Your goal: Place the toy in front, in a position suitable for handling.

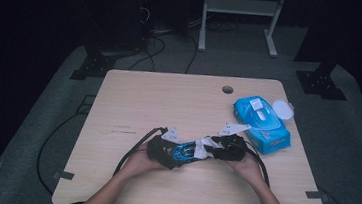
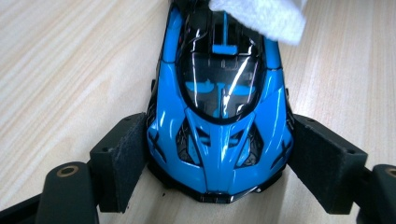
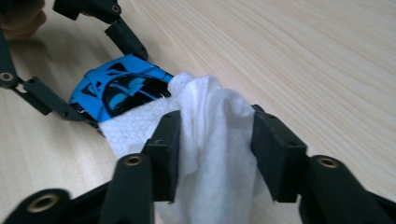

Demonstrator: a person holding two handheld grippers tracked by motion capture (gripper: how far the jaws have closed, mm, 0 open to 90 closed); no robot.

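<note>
you're mid-wipe: left gripper [image 2: 219, 161] clamps the blue toy car [image 2: 219, 107] by its nose, right gripper [image 3: 217, 154] jaws slack around the white wipe [image 3: 210, 135]; re-pinch it before the next stroke.

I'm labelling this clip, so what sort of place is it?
Probably a lab or recording workspace: a bare wooden desk with a cable hole, cables on grey carpet, and dark stand bases.
</note>
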